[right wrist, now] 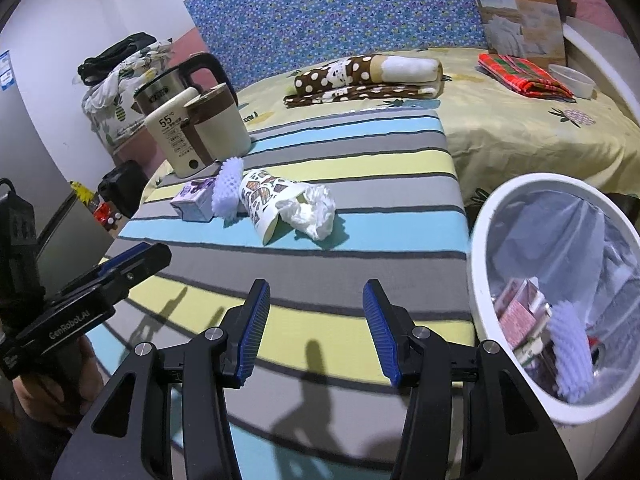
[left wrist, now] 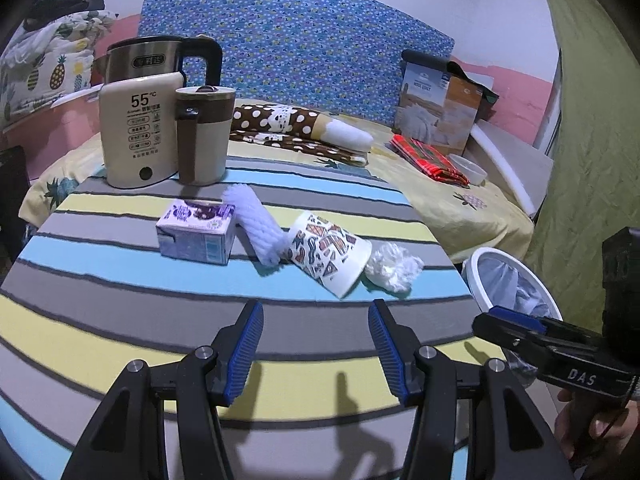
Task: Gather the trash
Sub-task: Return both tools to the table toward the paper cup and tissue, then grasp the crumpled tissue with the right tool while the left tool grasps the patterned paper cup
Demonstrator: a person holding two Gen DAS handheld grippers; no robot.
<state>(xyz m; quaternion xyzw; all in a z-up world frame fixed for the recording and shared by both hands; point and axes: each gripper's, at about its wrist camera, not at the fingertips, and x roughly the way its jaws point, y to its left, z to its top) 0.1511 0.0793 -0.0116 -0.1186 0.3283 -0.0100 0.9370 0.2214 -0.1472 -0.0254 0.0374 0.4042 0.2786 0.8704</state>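
your left gripper (left wrist: 316, 312) and right gripper (right wrist: 316, 294) both hang spread wide with nothing in them. the white bin (right wrist: 480, 280) sits by the edge of the striped table (right wrist: 320, 280). some trash is in the bin already. left of the bin, a small carton (left wrist: 196, 236), a foam net (left wrist: 256, 228), a paper cup (left wrist: 328, 256) and a crumpled tissue (left wrist: 394, 266) wait on the table.

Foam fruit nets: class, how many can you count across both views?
2. One foam net lies on the striped table between the small carton and paper cup; another net sits in the bin. More may be buried.
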